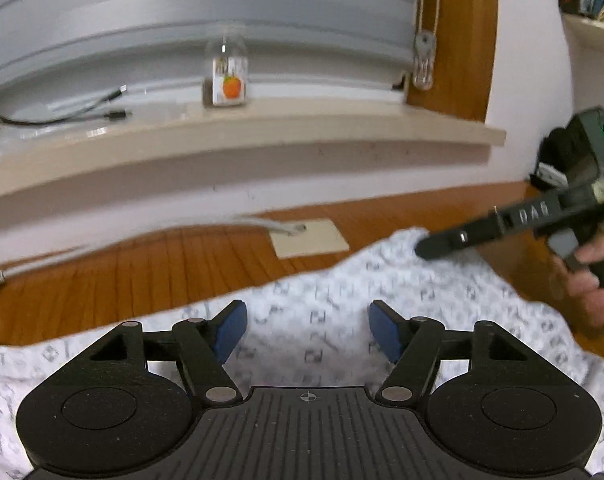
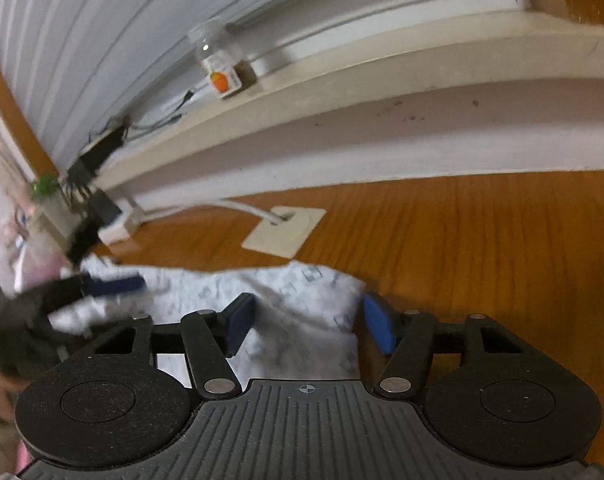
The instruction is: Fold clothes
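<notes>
Showing R hand on tool: L cam only.

Your garment lies on the near part of the desk. Beyond it a cable plate sits on the desk near the far wall, and a bottle stands on the windowsill above.

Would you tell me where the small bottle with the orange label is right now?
The bottle stands on the pale window ledge, upper centre in the left wrist view, right of the loose cables.
</notes>
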A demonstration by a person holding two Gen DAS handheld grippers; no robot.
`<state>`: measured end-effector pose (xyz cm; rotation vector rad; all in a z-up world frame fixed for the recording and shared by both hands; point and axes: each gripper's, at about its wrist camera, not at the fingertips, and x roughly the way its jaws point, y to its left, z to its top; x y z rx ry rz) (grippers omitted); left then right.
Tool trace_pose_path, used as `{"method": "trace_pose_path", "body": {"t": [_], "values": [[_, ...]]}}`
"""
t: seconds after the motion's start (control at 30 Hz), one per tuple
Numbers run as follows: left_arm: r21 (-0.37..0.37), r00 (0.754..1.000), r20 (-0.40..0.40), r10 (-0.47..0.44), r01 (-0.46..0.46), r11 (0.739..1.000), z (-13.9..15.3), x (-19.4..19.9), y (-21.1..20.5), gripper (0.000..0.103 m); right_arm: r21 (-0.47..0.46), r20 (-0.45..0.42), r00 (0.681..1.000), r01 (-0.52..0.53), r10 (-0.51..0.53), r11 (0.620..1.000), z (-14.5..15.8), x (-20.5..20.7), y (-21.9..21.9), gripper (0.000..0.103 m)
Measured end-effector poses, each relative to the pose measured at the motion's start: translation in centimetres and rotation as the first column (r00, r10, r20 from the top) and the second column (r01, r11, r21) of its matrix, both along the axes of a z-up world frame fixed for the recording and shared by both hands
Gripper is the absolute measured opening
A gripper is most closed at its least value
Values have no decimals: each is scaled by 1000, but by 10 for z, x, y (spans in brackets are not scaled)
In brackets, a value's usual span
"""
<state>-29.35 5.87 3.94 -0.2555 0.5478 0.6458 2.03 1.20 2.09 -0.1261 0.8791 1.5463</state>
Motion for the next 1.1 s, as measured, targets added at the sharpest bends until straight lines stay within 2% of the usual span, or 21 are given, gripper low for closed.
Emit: {"method": "trace_pose_path", "body": {"t": [0.03, 0.07, 0.13, 0.2, 0.27, 0.37, 0.43, 0.5, 0.6, 0.67, 0.7, 0.9, 0.97, 1.1], "values": [[-5, 1000, 3, 1, -1, 1000, 0, -1, 0, 71, -2, -7, 1000, -8, 8, 1000, -1, -1, 3, 39], [-11, 1000, 5, 1, -1, 1000, 0, -3, 0, 71, -4, -13, 1000, -8, 8, 1000, -2, -1, 5, 10], [-21, 1000, 10, 3, -2, 1000, -1, -5, 0, 71, 41, -16, 998, 65, -65, 997, 1, 3, 2, 6], [-32, 1000, 15, 4, -4, 999, -1, -8, 0, 71, 113, -17, 985, 172, -171, 979, 11, 12, -8, 4], [-41, 1000, 14, 5, -5, 999, -1, -9, 0, 71, 125, -21, 979, 203, -202, 971, 16, 18, -10, 2], [-43, 1000, -18, 0, -1, 999, -1, -5, 1, 72, 136, 41, 973, 221, -229, 966, 23, 18, -16, 2], [-47, 1000, -20, 0, -1, 999, -1, -4, 2, 72, 129, 49, 976, 202, -210, 971, 27, 17, -21, 7], [-57, 1000, -15, 2, -3, 998, -1, -5, 3, 73, 133, 93, 978, 173, -187, 976, 33, 10, -30, 7], [-58, 1000, -21, 5, -6, 998, -1, -5, 3, 75, 110, 143, 985, 86, -101, 990, 38, -8, -45, 14], [-54, 999, -33, -3, 1, 999, -1, -2, 3, 78, 88, 174, 985, 1, -16, 996, 37, -29, -54, 28], [-51, 999, -40, -6, 4, 999, -2, -1, 3, 78, 77, 188, 982, -41, 26, 996, 36, -41, -59, 29], [-30, 998, -69, -5, 3, 1000, -3, 3, 0, 78, 12, 264, 938, -237, 226, 971, 26, -108, -77, 33], [-28, 997, -73, -5, 3, 1000, -3, 4, 0, 79, 2, 290, 920, -276, 264, 961, 24, -125, -82, 38], [-12, 996, -93, -3, 2, 1000, -4, 7, -3, 79, -16, 350, 882, -330, 314, 944, 24, -145, -97, 39]]}}
